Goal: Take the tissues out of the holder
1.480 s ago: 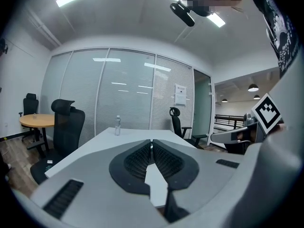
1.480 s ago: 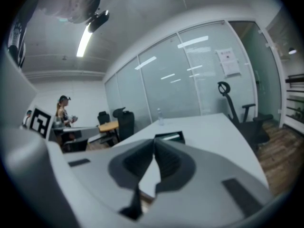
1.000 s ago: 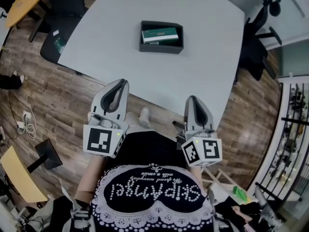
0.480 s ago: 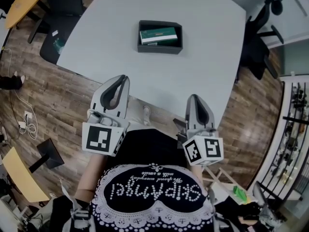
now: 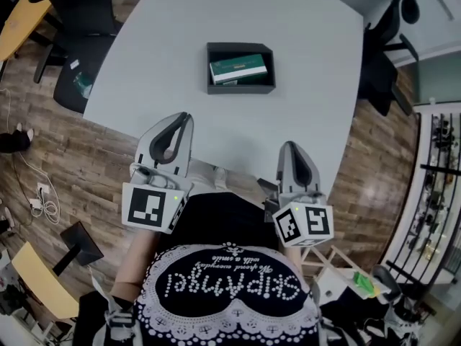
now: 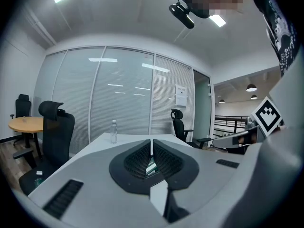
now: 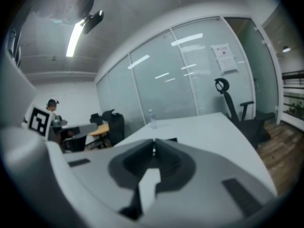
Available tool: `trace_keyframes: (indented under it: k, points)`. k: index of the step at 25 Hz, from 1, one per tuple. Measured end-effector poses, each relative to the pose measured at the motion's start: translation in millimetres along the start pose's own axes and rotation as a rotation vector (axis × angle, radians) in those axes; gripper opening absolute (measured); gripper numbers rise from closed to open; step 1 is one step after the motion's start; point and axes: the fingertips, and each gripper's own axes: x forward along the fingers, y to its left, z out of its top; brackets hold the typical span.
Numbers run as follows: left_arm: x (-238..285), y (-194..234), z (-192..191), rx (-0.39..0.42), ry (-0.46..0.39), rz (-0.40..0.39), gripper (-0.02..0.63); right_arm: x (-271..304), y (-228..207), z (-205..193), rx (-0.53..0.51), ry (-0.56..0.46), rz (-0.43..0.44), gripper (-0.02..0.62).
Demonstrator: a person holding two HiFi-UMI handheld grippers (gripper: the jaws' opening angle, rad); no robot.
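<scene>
Left gripper, right gripper — both clenched, empty — pointing toward holder, well short.

Black top, white beaded lettering, lace trim; left gripper, right gripper grey; marker cubes

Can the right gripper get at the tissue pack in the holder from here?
Probably yes: only bare table lies between the right gripper and the open-topped holder, with the tissue pack exposed. Its jaws are shut and must open first.
</scene>
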Motion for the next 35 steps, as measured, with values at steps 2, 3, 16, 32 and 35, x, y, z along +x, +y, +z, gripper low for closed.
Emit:
trace_keyframes:
  k: [2,3,16,32,35]
  points:
    - [9.9,11.5,3.5,0.005,-0.007,-0.029,0.034,10.2,5.1,6.0,0.003,-0.004,-0.016,0.034]
    - [15.2,17.6,6.2,0.011,-0.009,-0.041,0.034,14.7,7.4,9.2,0.004,-0.007,-0.026,0.034]
    - [70.5,51.5,13.6,0.003,0.016,-0.164,0.034,42.1,4.8,18.9,0.025,-0.001,-0.173,0.034]
    - [71.3,65.3,-0.6,-0.021,0.047,-0.176,0.034,42.2,6.6,9.1,0.054,0.011,-0.206,0.035]
    - [73.5,58.9,0.8,-0.021,0.045,-0.166,0.034,41.3,0.0,9.0,0.058,0.012,-0.196,0.034]
